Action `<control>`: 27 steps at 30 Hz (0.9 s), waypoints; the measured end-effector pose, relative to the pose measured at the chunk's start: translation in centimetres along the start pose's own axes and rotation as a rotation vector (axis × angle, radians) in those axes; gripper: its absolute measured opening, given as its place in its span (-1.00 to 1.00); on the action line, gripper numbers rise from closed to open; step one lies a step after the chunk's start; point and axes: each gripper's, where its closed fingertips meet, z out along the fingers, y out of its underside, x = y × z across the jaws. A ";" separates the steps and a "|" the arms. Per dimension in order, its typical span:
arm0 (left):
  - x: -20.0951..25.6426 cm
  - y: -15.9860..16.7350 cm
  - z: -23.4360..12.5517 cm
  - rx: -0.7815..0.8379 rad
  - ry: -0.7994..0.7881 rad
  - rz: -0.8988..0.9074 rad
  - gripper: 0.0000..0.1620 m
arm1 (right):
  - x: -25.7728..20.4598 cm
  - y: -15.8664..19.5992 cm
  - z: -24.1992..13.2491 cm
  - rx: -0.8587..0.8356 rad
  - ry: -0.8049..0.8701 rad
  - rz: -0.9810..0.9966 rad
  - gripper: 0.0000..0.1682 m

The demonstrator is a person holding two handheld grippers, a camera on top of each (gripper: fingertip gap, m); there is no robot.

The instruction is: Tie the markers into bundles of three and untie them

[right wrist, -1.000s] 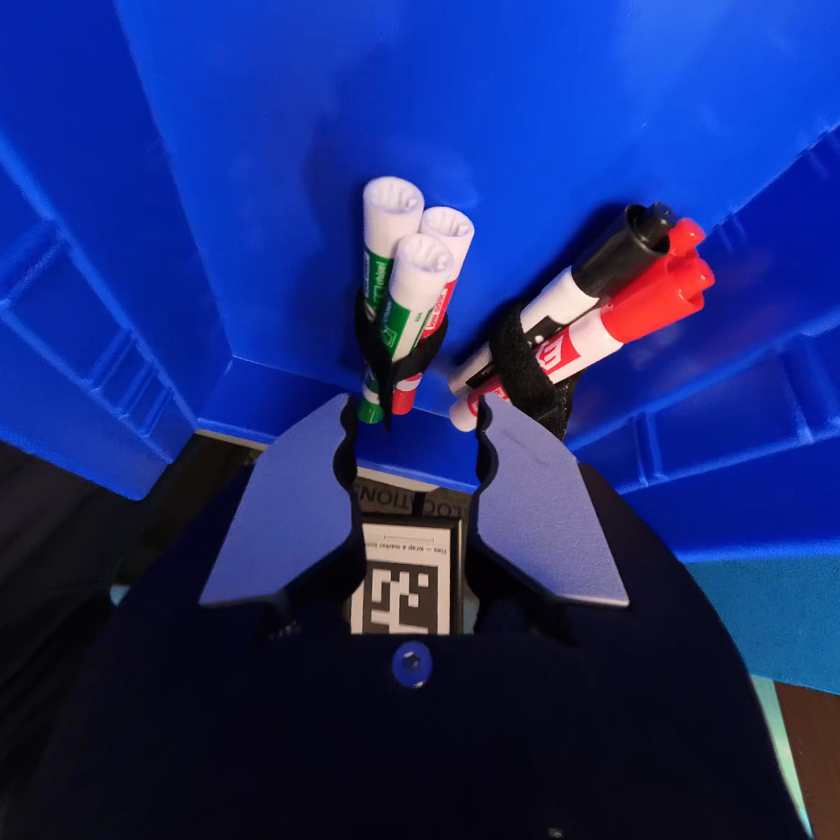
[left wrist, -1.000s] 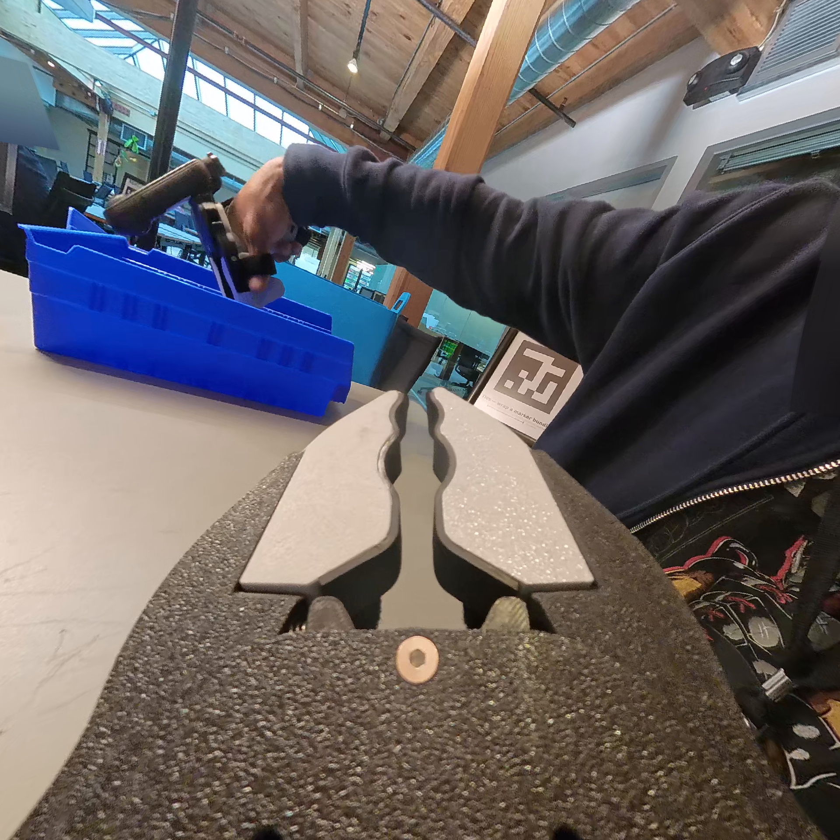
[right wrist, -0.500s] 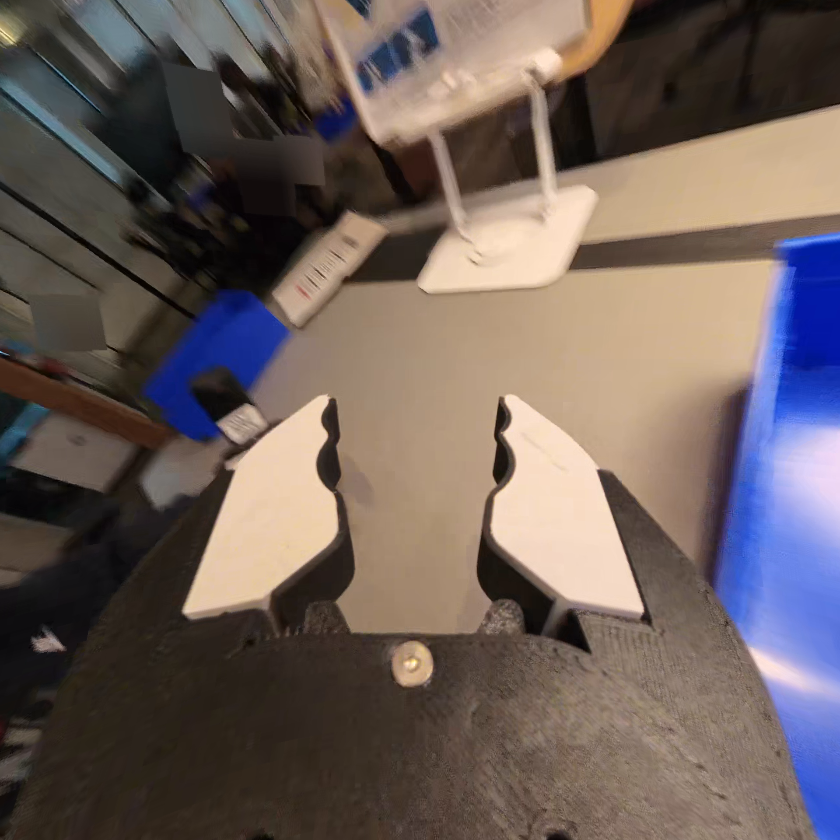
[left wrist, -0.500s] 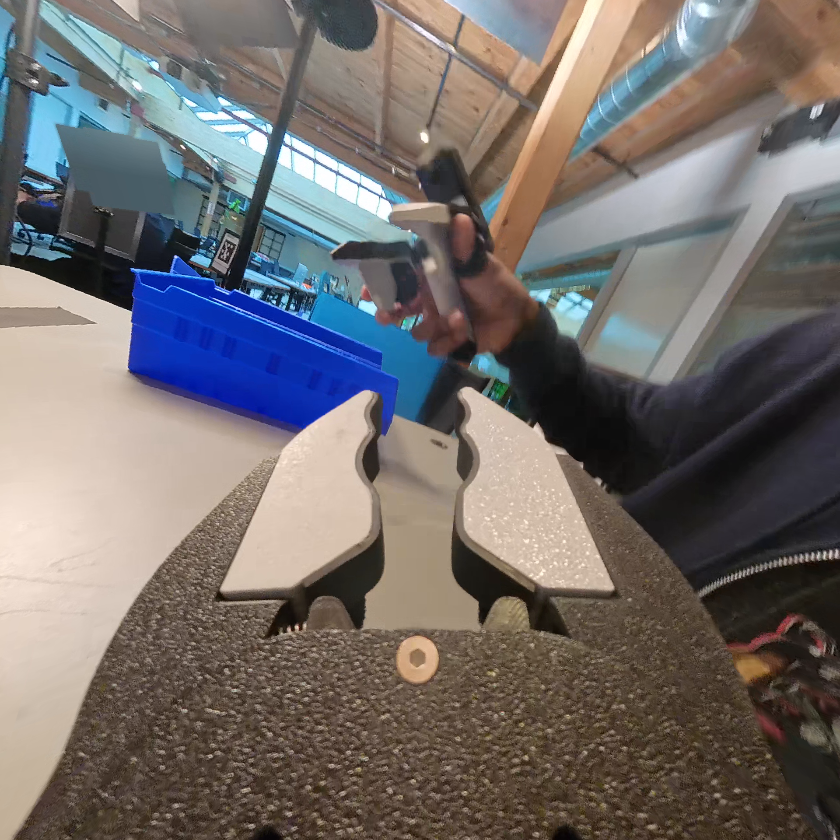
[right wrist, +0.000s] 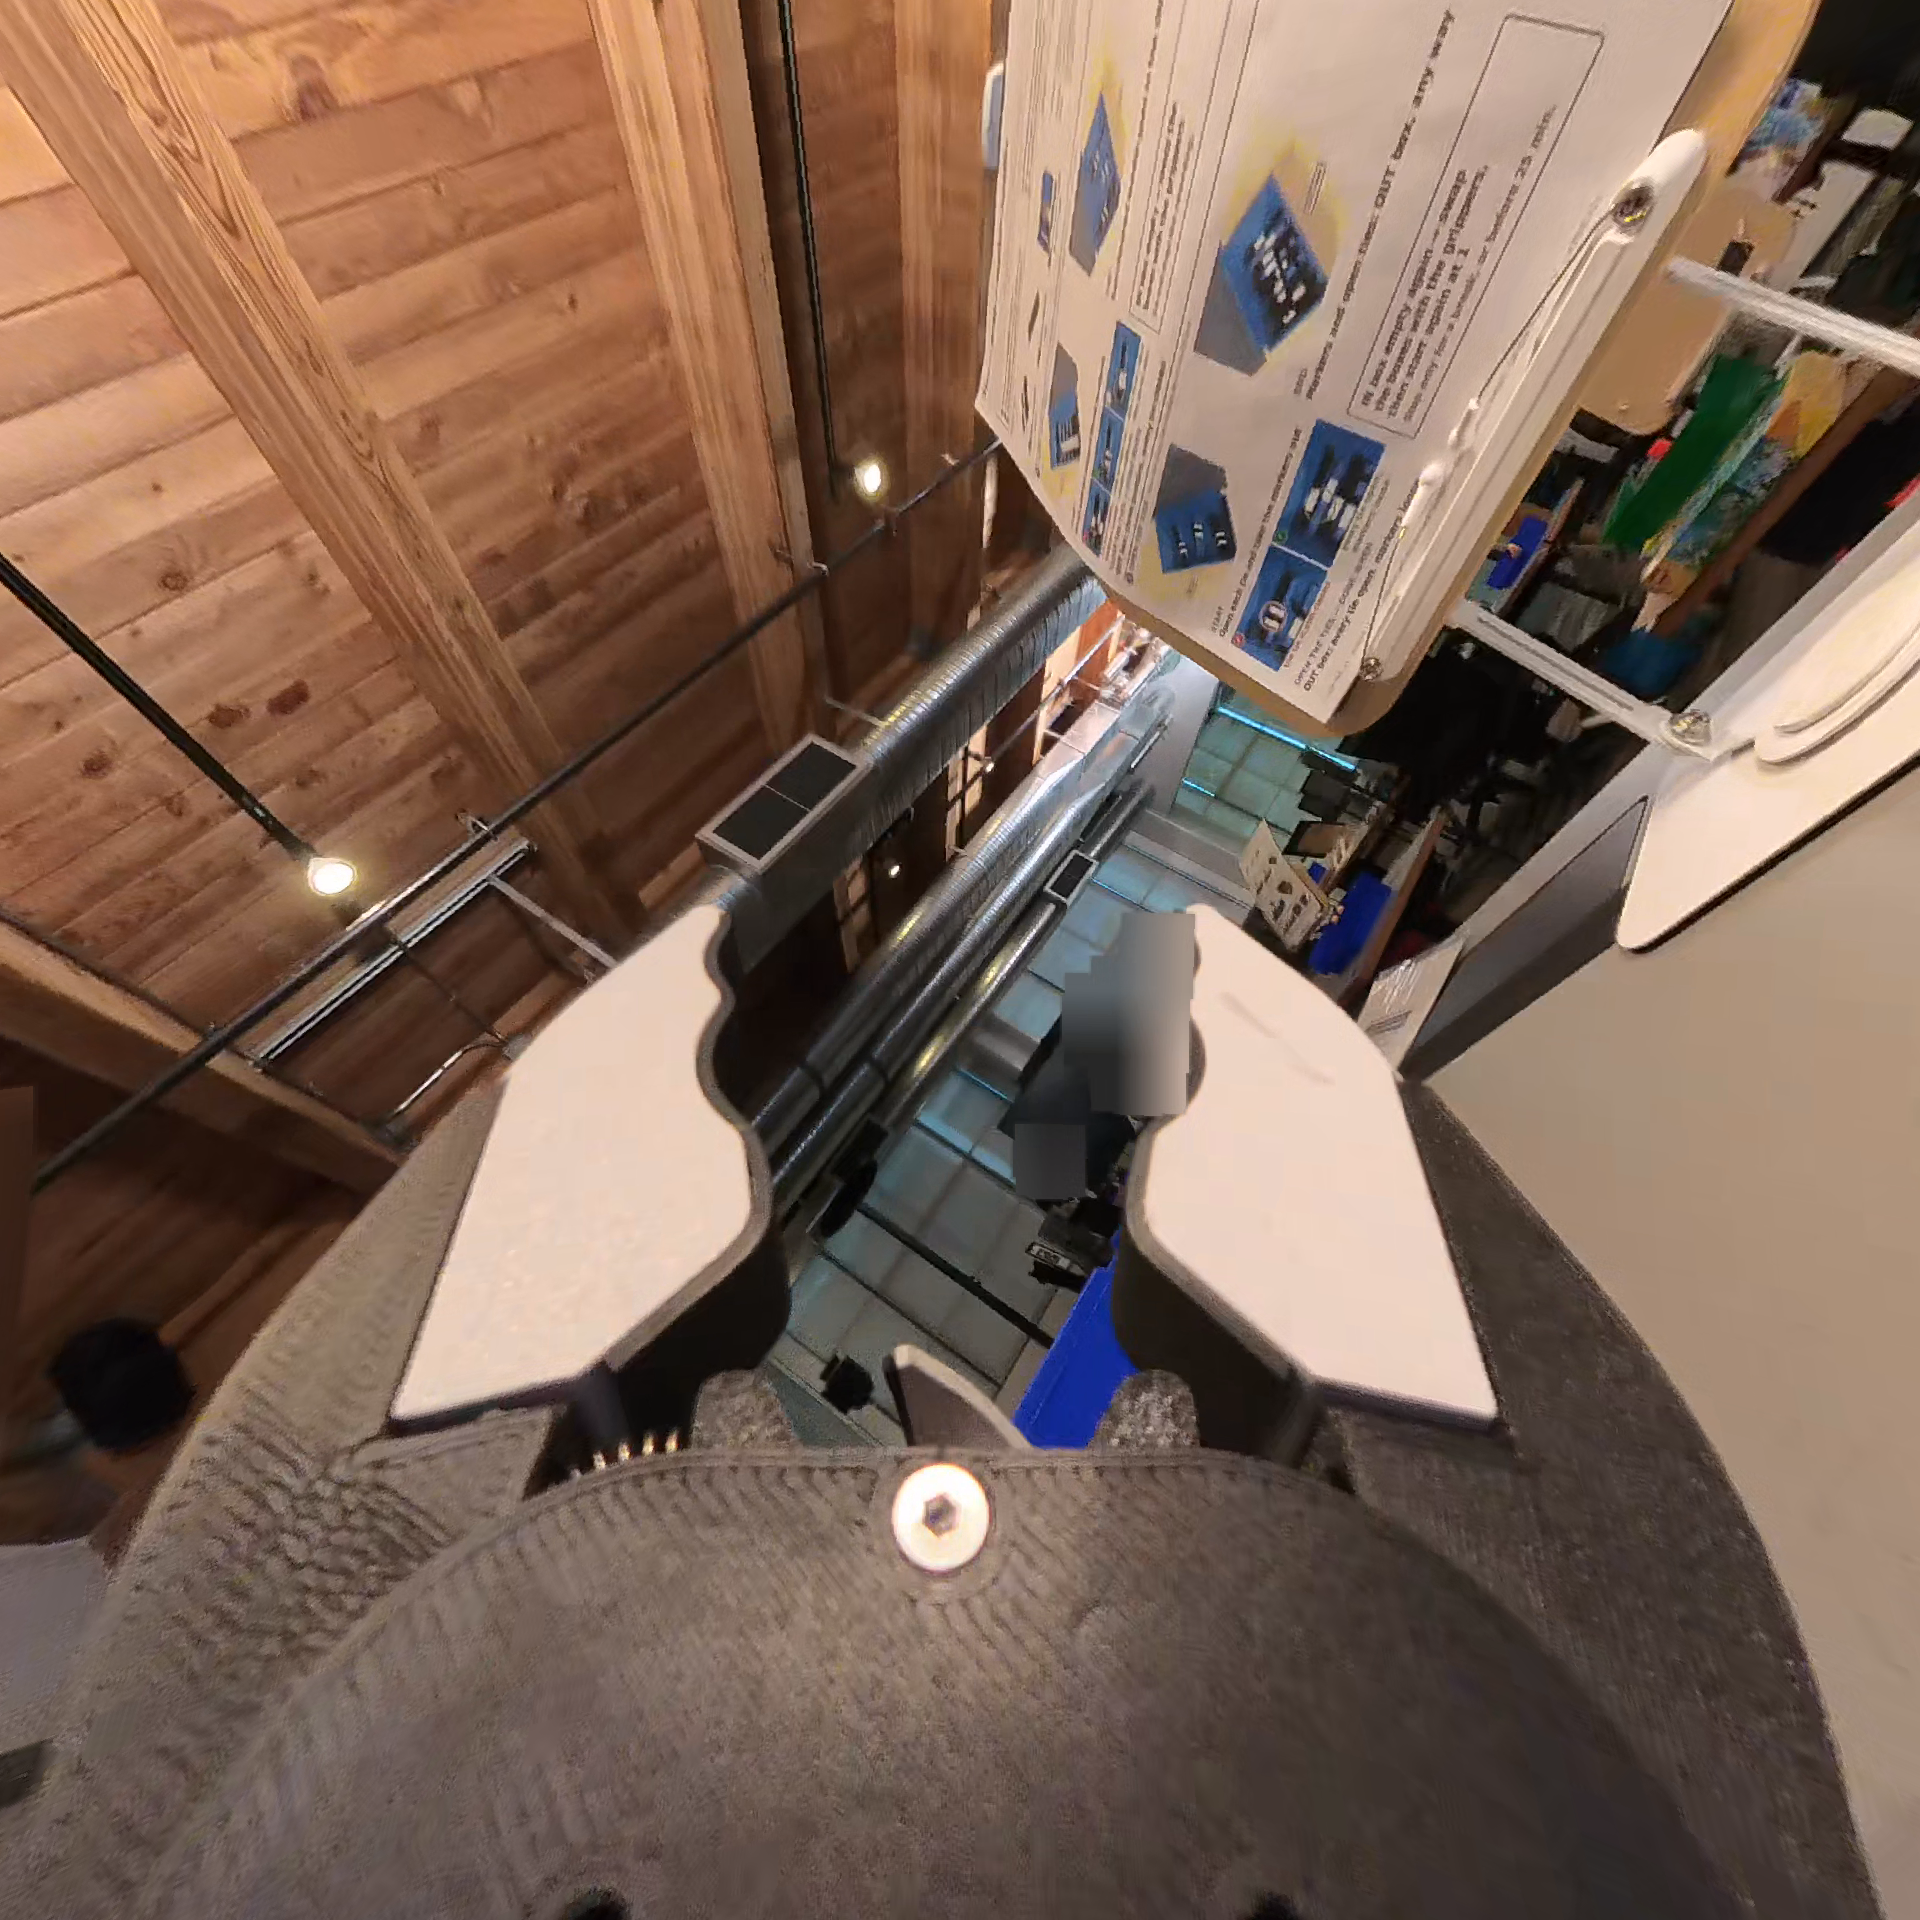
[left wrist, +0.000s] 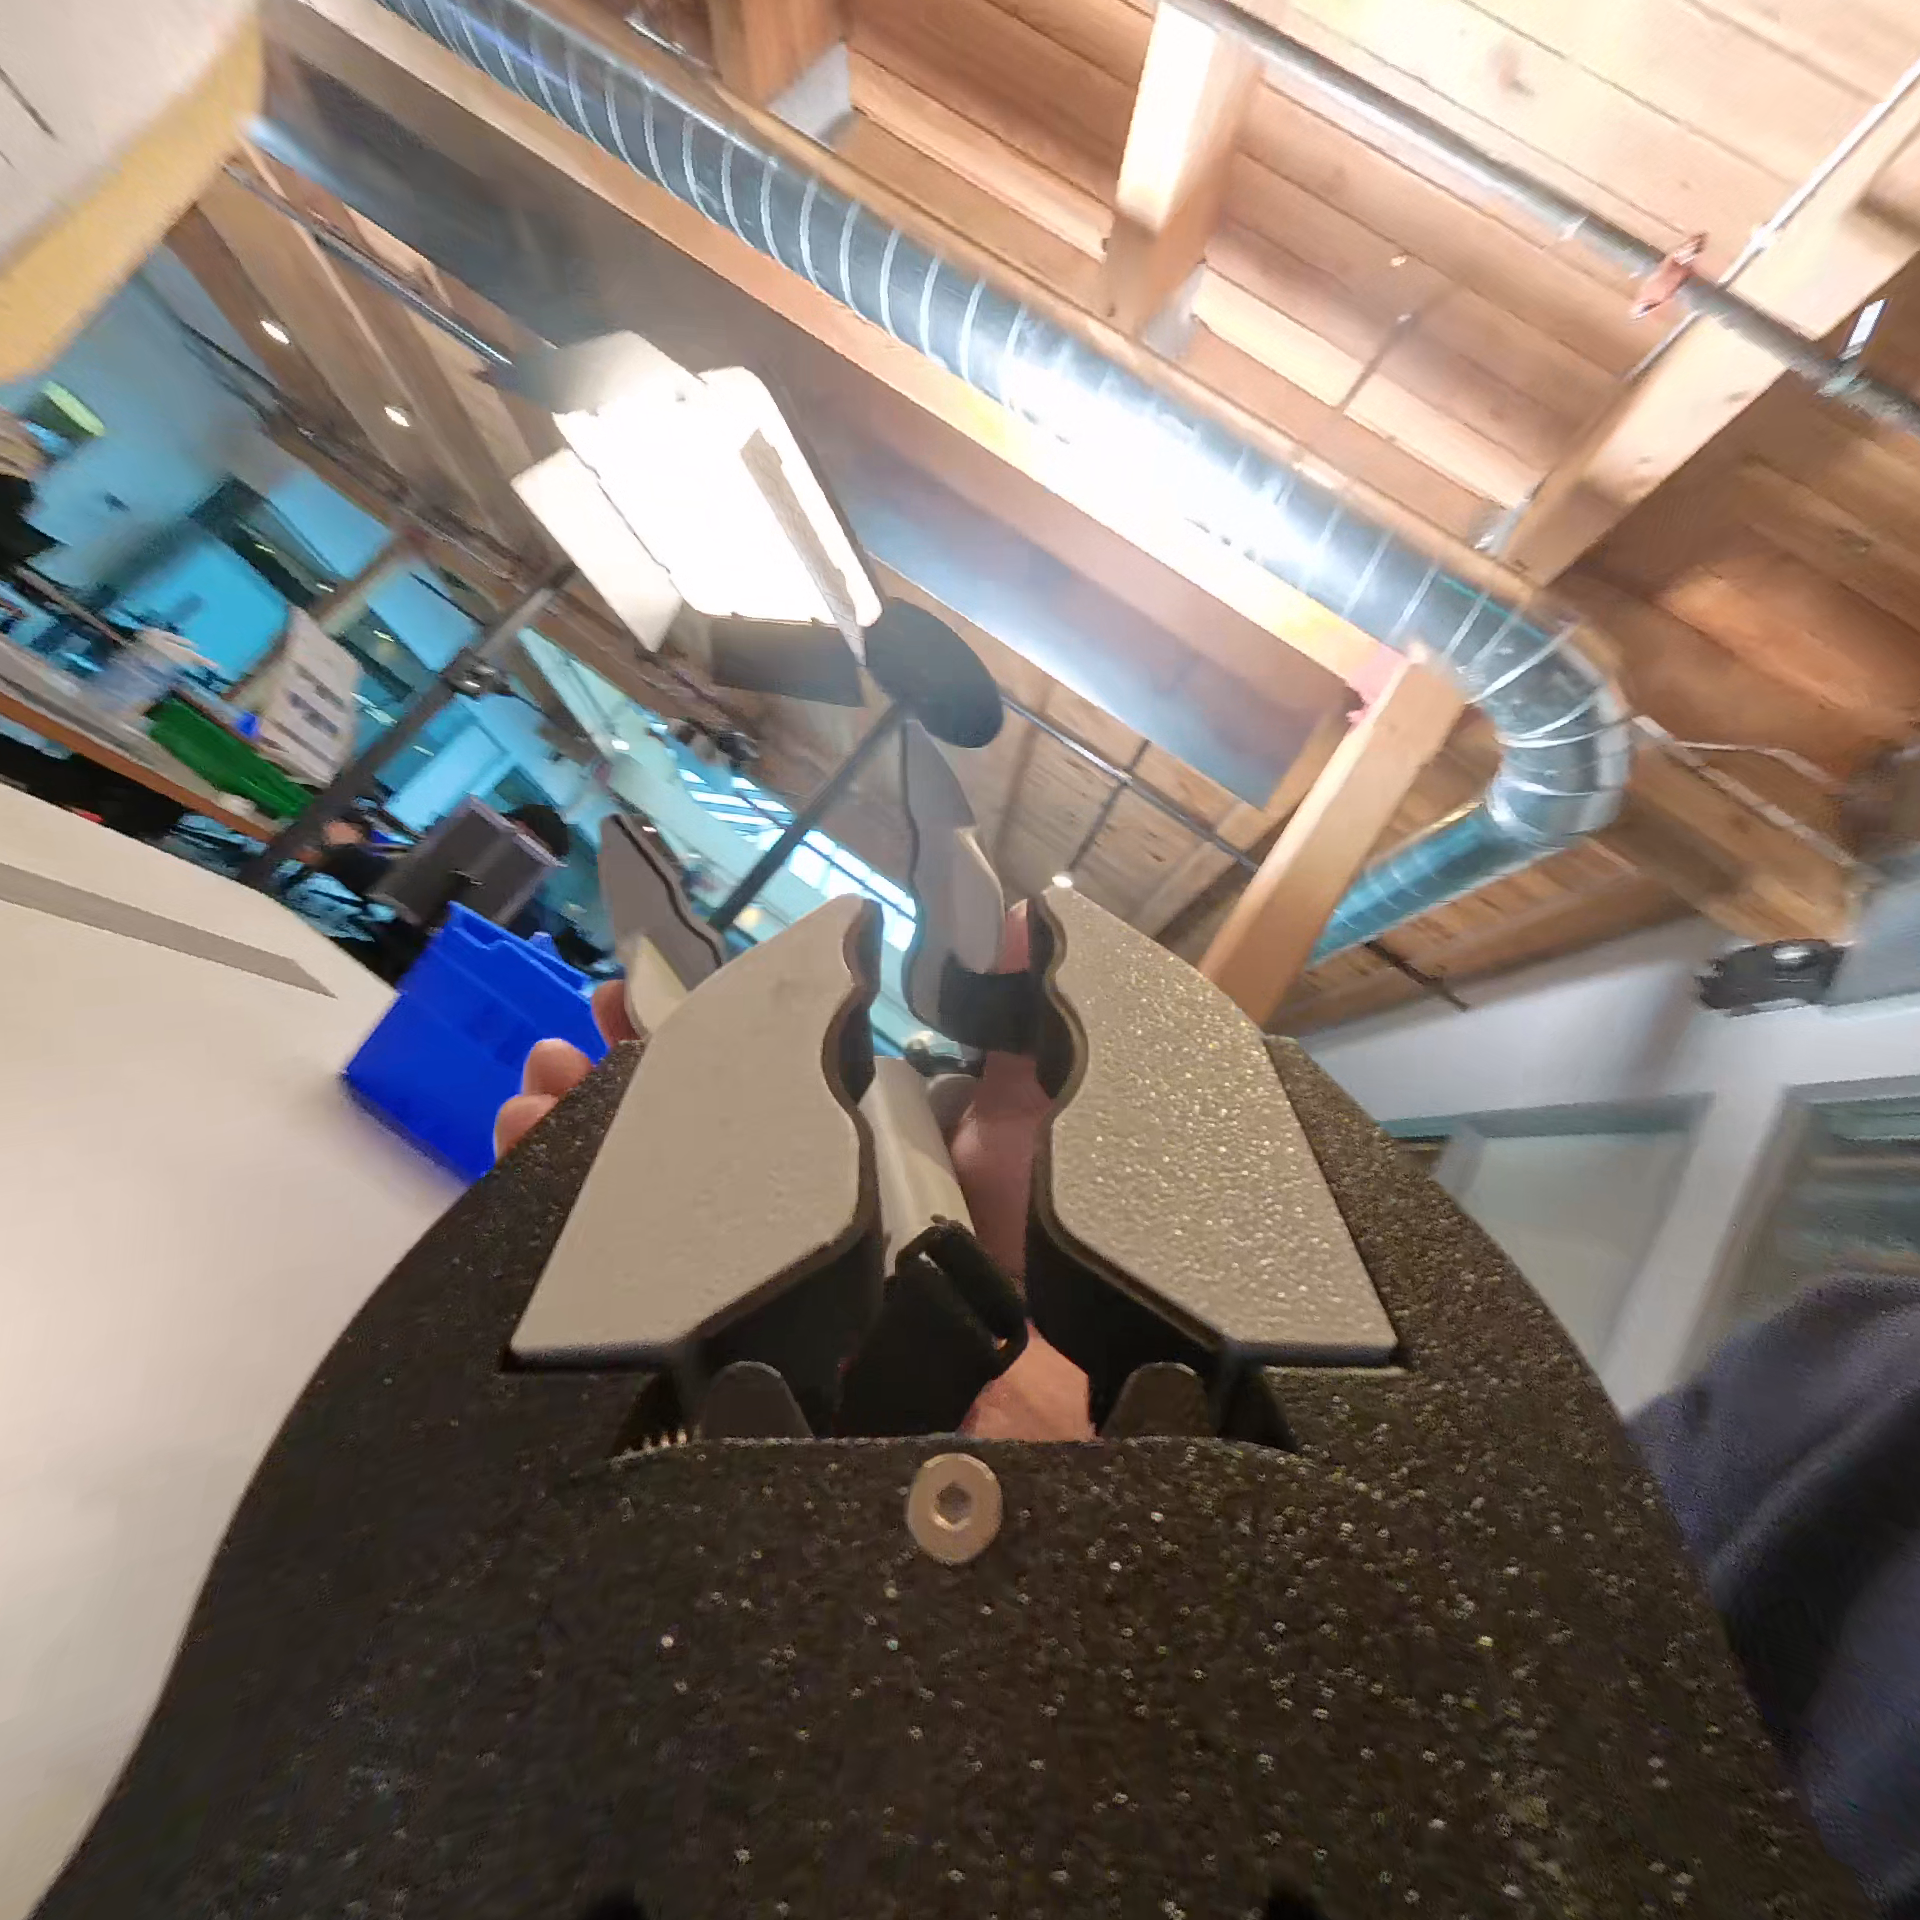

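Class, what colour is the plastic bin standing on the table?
Bright blue: the bin shows best in the left wrist view.

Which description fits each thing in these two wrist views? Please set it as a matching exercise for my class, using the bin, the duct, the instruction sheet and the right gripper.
Things:
1. bin
2. duct
3. instruction sheet
4. right gripper

Descriptions:
A. fingers apart, holding nothing
B. silver, ribbed, overhead
C. blue, on the table
D. white, printed with pictures

Pairs: 1-C, 2-B, 3-D, 4-A
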 end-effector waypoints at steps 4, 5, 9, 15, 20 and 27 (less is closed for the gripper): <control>-0.3 0.0 -0.1 0.004 -0.053 0.002 -0.69 | -1.1 -0.2 0.5 0.031 -0.066 -0.047 -0.14; -0.3 -0.1 -0.2 0.015 -0.045 -0.024 -0.72 | -1.5 -0.3 0.6 0.037 -0.076 -0.082 -0.15; 0.8 0.7 0.2 0.002 0.002 -0.077 -0.77 | -4.2 0.6 0.8 0.028 -0.172 -0.166 -0.31; 2.2 0.0 0.0 0.002 0.069 -0.049 -0.80 | -5.6 0.8 0.7 -0.002 -0.199 -0.227 -0.73; 1.7 0.5 -0.5 -0.126 -0.022 0.052 -0.91 | -2.5 -1.3 -0.2 -0.024 -0.079 -0.376 -0.94; 0.0 -7.6 -3.7 -0.426 -0.461 0.448 -0.76 | 6.8 1.0 -3.7 -0.539 0.204 -0.565 -1.00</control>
